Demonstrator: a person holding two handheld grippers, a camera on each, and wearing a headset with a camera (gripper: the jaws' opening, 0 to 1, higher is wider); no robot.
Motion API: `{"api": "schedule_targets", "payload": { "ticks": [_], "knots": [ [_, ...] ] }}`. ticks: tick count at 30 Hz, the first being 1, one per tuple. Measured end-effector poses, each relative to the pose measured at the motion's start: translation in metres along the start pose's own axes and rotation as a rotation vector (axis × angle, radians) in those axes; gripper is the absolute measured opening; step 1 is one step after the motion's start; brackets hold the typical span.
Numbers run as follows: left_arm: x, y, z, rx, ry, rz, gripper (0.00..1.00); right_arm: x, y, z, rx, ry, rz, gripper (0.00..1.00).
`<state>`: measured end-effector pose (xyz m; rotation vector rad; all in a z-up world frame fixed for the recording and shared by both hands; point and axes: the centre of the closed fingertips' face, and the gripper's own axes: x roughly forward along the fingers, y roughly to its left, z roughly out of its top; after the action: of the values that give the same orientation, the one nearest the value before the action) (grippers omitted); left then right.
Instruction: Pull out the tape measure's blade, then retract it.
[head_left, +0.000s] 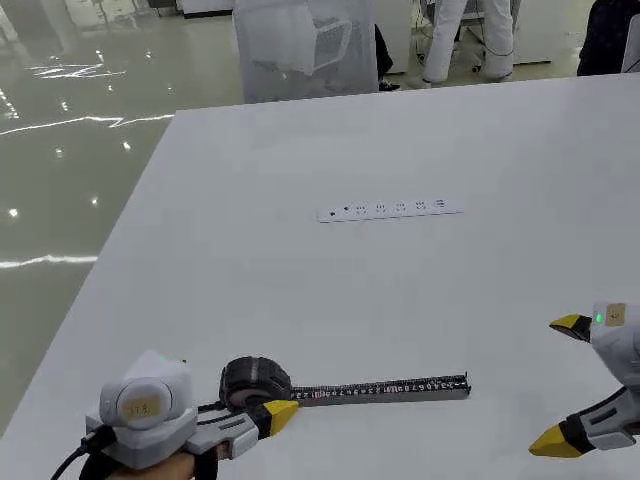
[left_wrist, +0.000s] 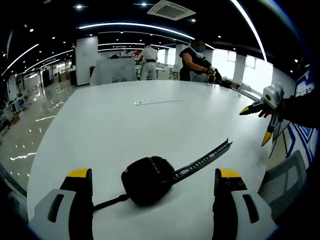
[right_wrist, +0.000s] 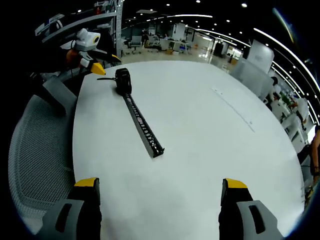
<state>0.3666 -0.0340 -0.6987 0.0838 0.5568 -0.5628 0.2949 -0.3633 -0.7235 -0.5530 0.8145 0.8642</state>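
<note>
A black tape measure (head_left: 255, 381) lies on the white table (head_left: 420, 290) near its front left. Its blade (head_left: 385, 390) is pulled out to the right and rests flat, ending at a hook (head_left: 466, 384). My left gripper (head_left: 265, 400) is open, and the case (left_wrist: 149, 179) sits between its wide yellow-tipped jaws without being squeezed. My right gripper (head_left: 562, 382) hovers open to the right of the blade end, apart from it. In the right gripper view the blade (right_wrist: 141, 124) runs away from the jaws toward the case (right_wrist: 123, 80).
A white power strip (head_left: 390, 210) lies mid-table beyond the blade. The table's left edge drops to a glossy floor (head_left: 70, 150). A covered chair (head_left: 300, 45) and standing people (head_left: 470, 35) are past the far edge. A mesh chair (right_wrist: 35, 150) is at the near side.
</note>
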Motion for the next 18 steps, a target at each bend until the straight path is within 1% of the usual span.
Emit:
{"api": "schedule_targets", "payload": {
  "ticks": [2,4,6,8,11,14,16,18],
  "knots": [
    [0.002,-0.003,0.001,-0.007,0.002,0.002,0.99,0.004,-0.002,0.001,-0.009,0.01,0.015,0.99],
    [0.004,-0.002,-0.001,0.002,0.006,0.022,0.99,0.008,-0.004,0.001,-0.01,0.018,0.038,0.99],
    [0.006,-0.006,-0.002,-0.001,0.009,0.014,0.99,0.012,-0.008,0.0,-0.023,0.027,0.043,0.99],
    [0.006,-0.007,-0.002,-0.002,0.0,0.023,0.99,0.016,-0.011,0.0,-0.038,0.038,0.05,0.99],
    [0.006,-0.004,0.002,-0.004,-0.022,0.064,0.99,0.019,-0.01,0.004,-0.05,0.046,0.065,0.99],
    [0.006,0.001,0.004,-0.037,-0.038,0.097,0.99,0.027,-0.016,0.006,-0.068,0.055,0.071,0.99],
    [0.007,0.001,0.004,-0.052,-0.039,0.098,0.99,0.031,-0.017,0.009,-0.075,0.06,0.083,0.99],
    [0.009,0.001,0.003,-0.053,-0.038,0.098,0.99,0.035,-0.017,0.01,-0.083,0.065,0.096,0.99]
  ]
}}
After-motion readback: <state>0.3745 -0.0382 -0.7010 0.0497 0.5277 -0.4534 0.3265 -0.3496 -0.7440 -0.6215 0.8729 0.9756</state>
